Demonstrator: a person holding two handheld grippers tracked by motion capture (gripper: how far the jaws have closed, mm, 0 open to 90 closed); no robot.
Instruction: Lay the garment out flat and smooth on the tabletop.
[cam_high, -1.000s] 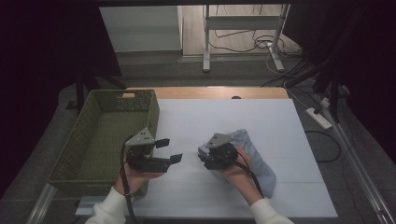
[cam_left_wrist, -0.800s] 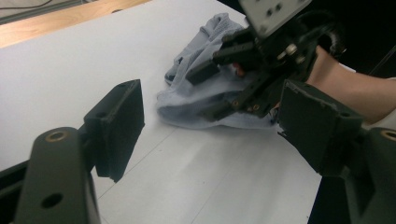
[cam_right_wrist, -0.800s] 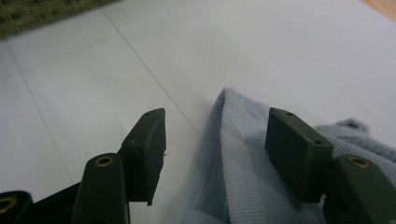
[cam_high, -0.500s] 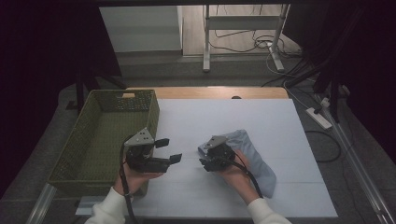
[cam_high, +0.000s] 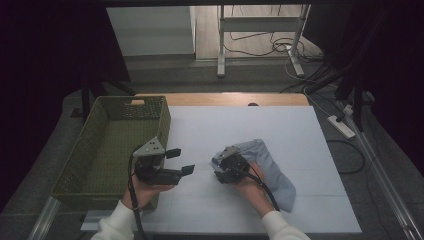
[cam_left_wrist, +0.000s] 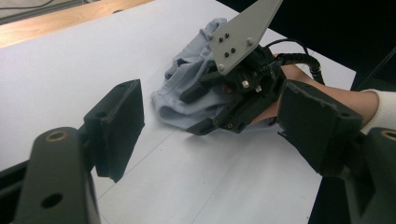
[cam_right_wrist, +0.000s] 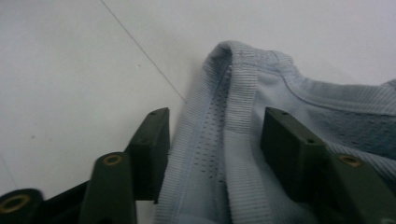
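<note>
right tongs (cam_right_wrist: 212, 154), jaws just closing, are set astride the ribbed hem of the pale blue garment (cam_right_wrist: 243, 140), not yet pinched, readying a lift; left tongs (cam_high: 180, 161) are held spread and empty beside, near the green basket (cam_high: 107, 150).

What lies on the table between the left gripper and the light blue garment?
Nothing: in the high view, bare white table top separates the left gripper from the light blue garment. The left gripper view shows that same bare stretch before the garment's near edge.
</note>
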